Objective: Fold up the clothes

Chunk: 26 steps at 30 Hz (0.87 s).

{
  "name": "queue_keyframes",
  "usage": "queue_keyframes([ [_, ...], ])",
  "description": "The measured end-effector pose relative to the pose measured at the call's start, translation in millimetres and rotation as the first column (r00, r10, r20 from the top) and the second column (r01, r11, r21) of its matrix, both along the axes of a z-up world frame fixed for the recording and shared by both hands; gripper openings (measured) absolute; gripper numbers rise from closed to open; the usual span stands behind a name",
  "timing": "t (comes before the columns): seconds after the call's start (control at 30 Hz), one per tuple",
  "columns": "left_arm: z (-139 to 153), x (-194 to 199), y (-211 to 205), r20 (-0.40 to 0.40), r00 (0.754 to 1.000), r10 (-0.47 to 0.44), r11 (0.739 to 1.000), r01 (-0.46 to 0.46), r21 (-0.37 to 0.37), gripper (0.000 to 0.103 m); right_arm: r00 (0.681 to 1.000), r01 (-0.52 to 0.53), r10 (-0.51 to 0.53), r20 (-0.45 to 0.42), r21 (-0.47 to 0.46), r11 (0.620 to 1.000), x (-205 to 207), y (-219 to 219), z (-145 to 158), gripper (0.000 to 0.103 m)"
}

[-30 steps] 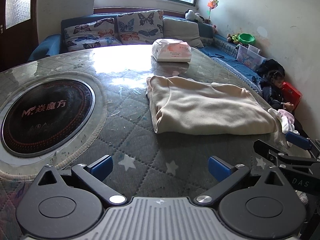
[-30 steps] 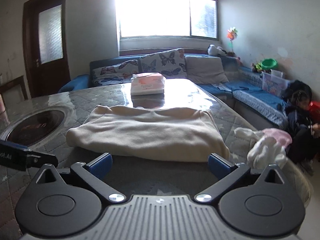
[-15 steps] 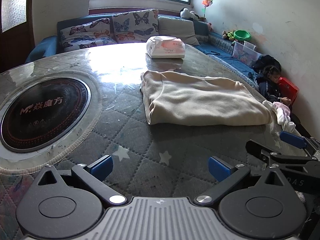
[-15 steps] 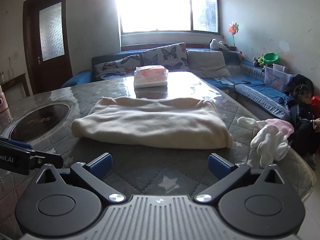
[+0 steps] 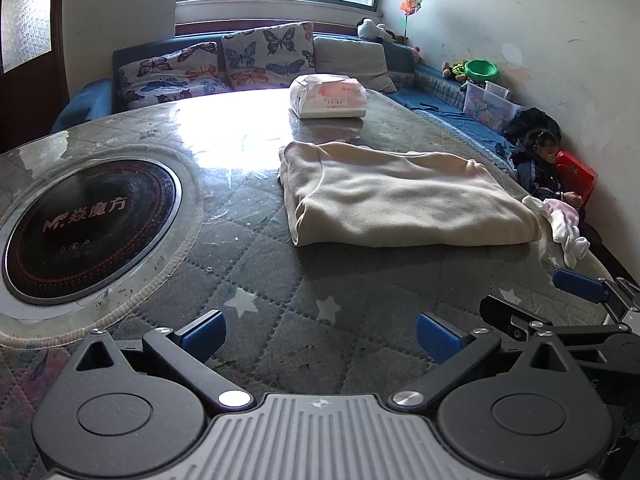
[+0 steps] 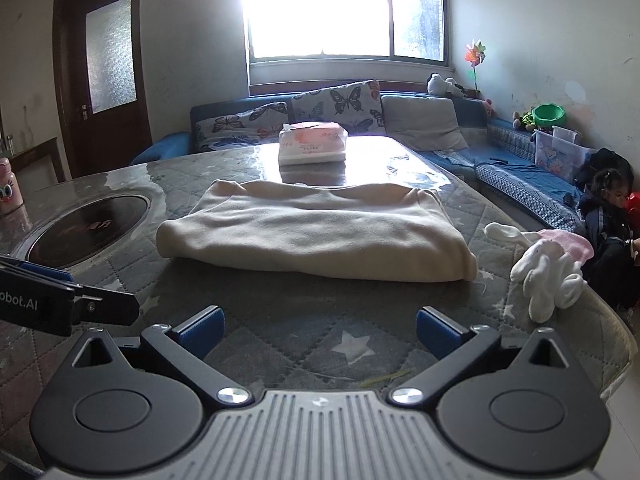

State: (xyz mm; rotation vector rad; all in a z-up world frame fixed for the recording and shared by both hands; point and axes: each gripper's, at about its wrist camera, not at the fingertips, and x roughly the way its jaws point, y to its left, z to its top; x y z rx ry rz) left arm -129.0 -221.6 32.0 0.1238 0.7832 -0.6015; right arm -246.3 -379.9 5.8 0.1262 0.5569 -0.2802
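A folded beige garment (image 5: 400, 196) lies flat on the quilted table (image 5: 256, 280); it also shows in the right wrist view (image 6: 316, 236). My left gripper (image 5: 320, 332) is open and empty, held above the table short of the garment's near edge. My right gripper (image 6: 320, 330) is open and empty too, facing the garment's long side from a short distance. The right gripper also shows at the right edge of the left wrist view (image 5: 580, 300). A small pile of white and pink clothes (image 6: 548, 264) lies at the table's right edge.
A round black induction plate (image 5: 84, 228) is set into the table at left. A pack of tissues (image 5: 328, 96) stands behind the garment. A sofa with butterfly cushions (image 5: 224, 64) runs behind the table. A child (image 6: 608, 216) sits on the floor at right.
Both grippers have drawn back and up from the garment, which now looks farther away. The garment has not moved. Both grippers stay open.
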Motion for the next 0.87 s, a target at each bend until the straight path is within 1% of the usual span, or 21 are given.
queue_keyframes([
  [0.27,0.2,-2.9,0.1,-0.002,1.000,-0.013,1.000,0.013,0.001,0.103,1.000,-0.008,0.008,0.003,0.005,1.000,-2.1,2.9,-1.3,0.103],
  [0.87,-0.6,-1.5,-0.8,-0.001,1.000,-0.009,1.000,0.009,0.017,0.103,1.000,-0.012,0.012,-0.002,0.008,1.000,-2.7,5.1,-3.7,0.103],
])
